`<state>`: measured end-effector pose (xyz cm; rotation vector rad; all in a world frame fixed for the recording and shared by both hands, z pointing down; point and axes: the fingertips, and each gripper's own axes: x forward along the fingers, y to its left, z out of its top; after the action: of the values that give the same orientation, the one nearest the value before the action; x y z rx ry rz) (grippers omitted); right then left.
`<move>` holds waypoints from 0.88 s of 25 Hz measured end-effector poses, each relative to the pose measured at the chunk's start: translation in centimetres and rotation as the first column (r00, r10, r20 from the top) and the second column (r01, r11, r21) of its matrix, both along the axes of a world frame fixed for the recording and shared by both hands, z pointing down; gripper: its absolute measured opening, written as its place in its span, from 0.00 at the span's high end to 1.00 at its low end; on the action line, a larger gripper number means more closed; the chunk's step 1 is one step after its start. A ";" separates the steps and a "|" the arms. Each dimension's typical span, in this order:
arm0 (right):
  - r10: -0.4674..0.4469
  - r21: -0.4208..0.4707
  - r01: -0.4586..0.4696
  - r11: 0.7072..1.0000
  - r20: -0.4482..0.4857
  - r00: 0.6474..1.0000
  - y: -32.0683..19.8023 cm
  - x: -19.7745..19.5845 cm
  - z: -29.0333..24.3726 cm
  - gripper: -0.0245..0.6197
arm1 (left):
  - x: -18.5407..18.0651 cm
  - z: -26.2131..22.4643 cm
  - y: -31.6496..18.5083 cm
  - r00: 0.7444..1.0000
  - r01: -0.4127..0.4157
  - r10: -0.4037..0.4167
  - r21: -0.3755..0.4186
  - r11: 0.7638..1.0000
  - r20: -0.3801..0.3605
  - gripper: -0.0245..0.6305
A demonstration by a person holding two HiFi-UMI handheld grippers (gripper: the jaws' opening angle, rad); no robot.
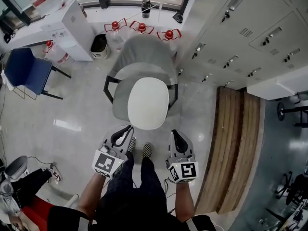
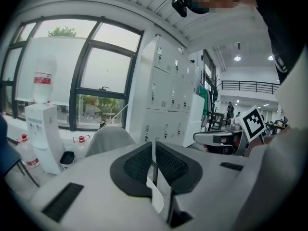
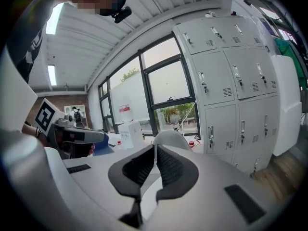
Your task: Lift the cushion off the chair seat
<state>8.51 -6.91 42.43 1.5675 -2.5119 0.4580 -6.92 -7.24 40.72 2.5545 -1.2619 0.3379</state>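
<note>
Floor (image 1: 33, 129): left tongs (image 1: 127, 131), right tongs (image 1: 175, 134) near-level.

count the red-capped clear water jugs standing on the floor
4 red-capped jugs: left, middle and right in a row behind the grey chair, one beside the white water dispenser. More may be hidden.

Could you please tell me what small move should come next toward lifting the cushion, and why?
I would probably open both claws. The left claw and right claw are each shut with nothing between the jaws, and both hang short of the near edge of the cushion. It lies untouched on the chair, and shut jaws cannot take its edge.
</note>
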 end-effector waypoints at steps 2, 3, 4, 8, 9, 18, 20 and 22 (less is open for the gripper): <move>0.012 -0.010 -0.012 1.000 -0.007 1.000 -0.4 -0.2 1.4 0.90 | -0.5 1.4 -0.5 1.000 -0.012 0.012 -0.012 1.000 0.002 0.91; 0.021 -0.018 -0.021 1.000 -0.008 1.000 -0.4 -0.3 2.2 0.90 | -0.7 2.1 -0.7 1.000 -0.018 0.018 -0.018 1.000 0.002 0.91; 0.030 -0.029 -0.031 0.999 -0.012 0.999 -0.4 -0.3 3.0 0.90 | -0.9 2.8 -0.8 1.000 -0.023 0.023 -0.023 0.999 -0.002 0.91; 0.062 -0.064 -0.063 0.996 -0.021 0.998 -0.5 0.0 6.0 0.90 | -1.0 5.9 -1.4 0.999 -0.027 0.025 -0.032 0.999 -0.045 0.91; 0.070 -0.073 -0.072 0.995 -0.023 0.997 -0.6 0.0 6.7 0.90 | -0.9 6.8 -1.5 0.998 -0.030 0.028 -0.039 0.999 -0.050 0.91; 0.114 -0.126 -0.116 0.985 -0.019 0.993 -0.5 0.8 14.5 0.90 | 0.1 14.1 -3.1 0.996 -0.085 0.083 -0.112 0.990 -0.024 0.91; 0.114 -0.136 -0.116 0.984 -0.020 0.993 -0.7 0.8 16.2 0.90 | 0.0 15.5 -3.7 0.996 -0.085 0.083 -0.116 0.990 -0.026 0.91; 0.117 -0.148 -0.119 0.982 -0.018 0.993 -1.0 1.1 17.8 0.90 | 0.1 16.9 -4.3 0.997 -0.075 0.071 -0.116 0.990 -0.043 0.91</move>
<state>9.57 -7.88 60.27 1.6621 -2.3267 0.6358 -6.81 -11.51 57.60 2.4996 -1.1034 0.3651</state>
